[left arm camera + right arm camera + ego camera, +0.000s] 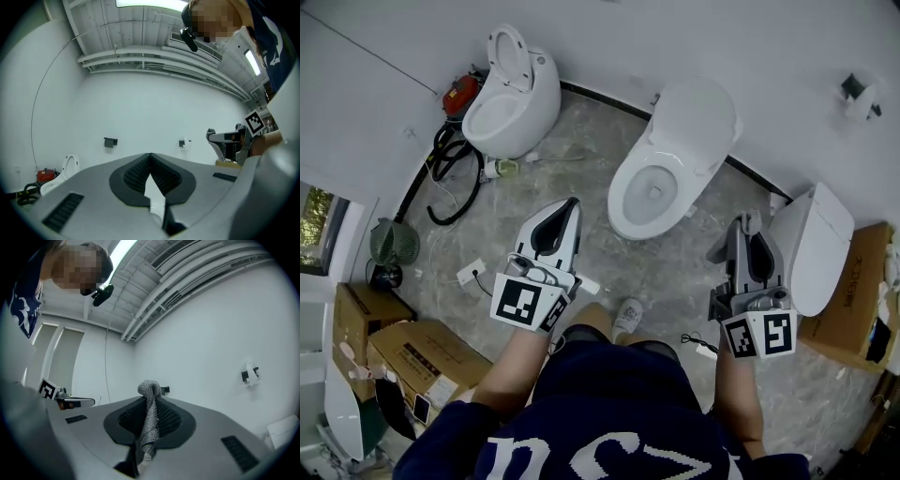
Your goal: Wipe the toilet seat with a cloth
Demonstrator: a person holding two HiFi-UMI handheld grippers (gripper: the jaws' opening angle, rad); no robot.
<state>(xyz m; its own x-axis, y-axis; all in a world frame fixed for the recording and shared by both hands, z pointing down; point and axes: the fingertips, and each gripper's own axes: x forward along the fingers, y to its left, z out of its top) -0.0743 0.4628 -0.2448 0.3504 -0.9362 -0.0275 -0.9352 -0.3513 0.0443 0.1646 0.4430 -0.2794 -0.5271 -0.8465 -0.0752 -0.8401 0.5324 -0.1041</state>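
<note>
In the head view a white toilet [661,178] stands ahead of me on the marble floor, lid [696,120] raised, with the seat ring [623,202] round the open bowl. My right gripper [746,225] is held to its right, shut on a grey knitted cloth [751,222]. In the right gripper view the cloth [150,413] hangs pinched between the jaws of that gripper [149,397], a tuft poking past the tips. My left gripper [573,203] hovers left of the bowl. Its jaws meet at the tip with nothing between them [150,154].
A second toilet [511,94] with its lid up stands at the back left beside a black hose [450,178] and a red canister [459,94]. A third toilet [816,246] is at the right. Cardboard boxes [412,361] and a small fan [392,246] sit left; another box [862,295] sits right.
</note>
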